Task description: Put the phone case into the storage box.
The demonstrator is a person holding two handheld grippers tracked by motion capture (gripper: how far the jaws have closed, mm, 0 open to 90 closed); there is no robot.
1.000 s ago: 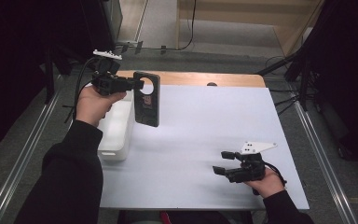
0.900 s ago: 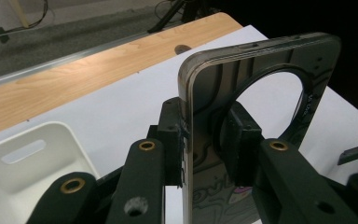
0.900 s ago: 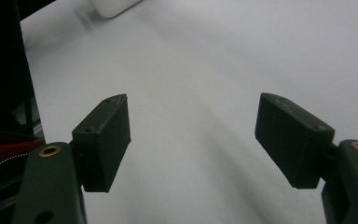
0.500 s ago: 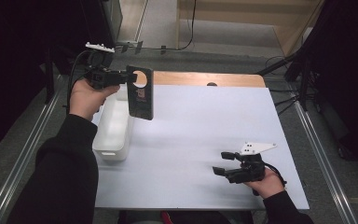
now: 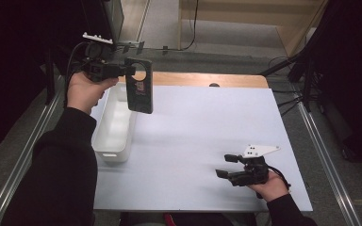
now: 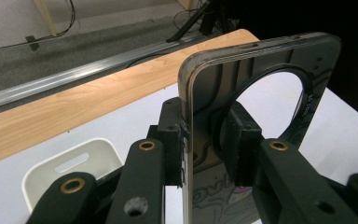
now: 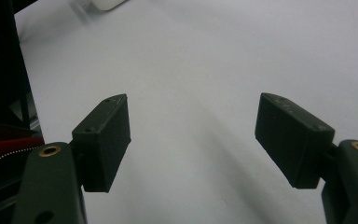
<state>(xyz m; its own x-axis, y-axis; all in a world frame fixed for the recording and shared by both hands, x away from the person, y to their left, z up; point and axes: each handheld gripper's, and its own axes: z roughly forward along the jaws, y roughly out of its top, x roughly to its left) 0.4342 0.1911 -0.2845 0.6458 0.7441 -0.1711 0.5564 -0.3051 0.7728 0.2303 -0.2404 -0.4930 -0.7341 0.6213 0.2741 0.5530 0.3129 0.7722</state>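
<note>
The white surface (image 5: 202, 141) takes up most of the space, with a strip of bare wood along its far edge. A white bin (image 5: 115, 125) sits at its left side. Above the bin's far end hangs a dark phone case (image 5: 139, 92) (big round camera hole near its top), held upright in the air, clamped by the left hand-held gripper (image 5: 129, 70). The right hand-held gripper (image 5: 227, 165) rests low at the near right, jaws spread, holding nothing.
</note>
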